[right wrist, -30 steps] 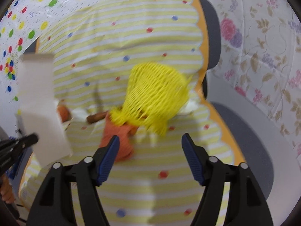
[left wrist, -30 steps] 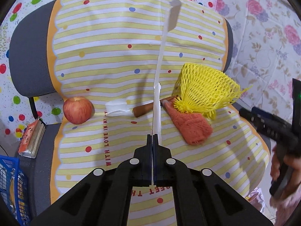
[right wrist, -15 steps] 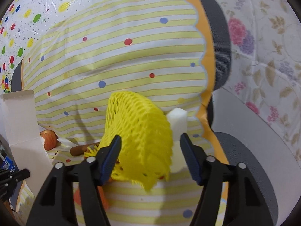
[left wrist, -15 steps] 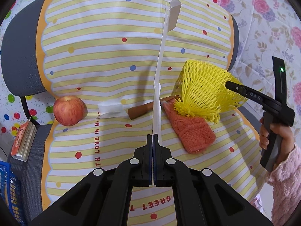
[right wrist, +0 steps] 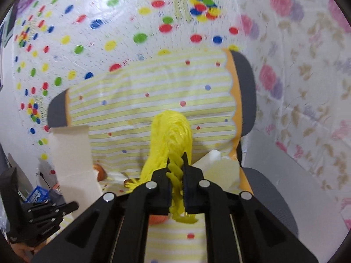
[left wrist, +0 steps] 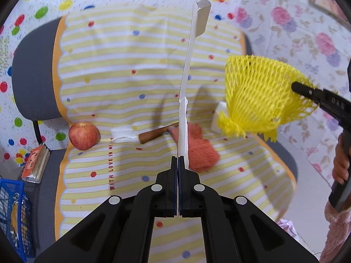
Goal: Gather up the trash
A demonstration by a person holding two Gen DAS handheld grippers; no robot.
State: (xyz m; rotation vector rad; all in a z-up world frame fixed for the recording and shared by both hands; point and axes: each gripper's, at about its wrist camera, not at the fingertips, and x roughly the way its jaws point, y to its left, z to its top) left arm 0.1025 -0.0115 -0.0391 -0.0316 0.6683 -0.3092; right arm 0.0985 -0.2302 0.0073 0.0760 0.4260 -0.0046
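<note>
My left gripper (left wrist: 178,161) is shut on a flattened white cardboard box (left wrist: 189,65), seen edge-on and held upright above the chair seat; the box also shows in the right wrist view (right wrist: 72,155). My right gripper (right wrist: 176,164) is shut on a yellow foam fruit net (right wrist: 171,135) and holds it lifted off the seat; the net hangs at the right in the left wrist view (left wrist: 258,100). A white foam block (left wrist: 219,118) lies on the seat behind the net.
The chair is draped in a yellow striped cloth (left wrist: 122,83). On the seat lie a red apple (left wrist: 83,135), a brown-handled tool with a white wrapped end (left wrist: 142,134) and an orange knitted cloth (left wrist: 201,149). A blue basket (left wrist: 12,214) and a small book (left wrist: 36,164) are at the left.
My right gripper closed on the yellow net and lifted it up and to the right, uncovering the white foam block. The left gripper rose slightly, still holding the cardboard.
</note>
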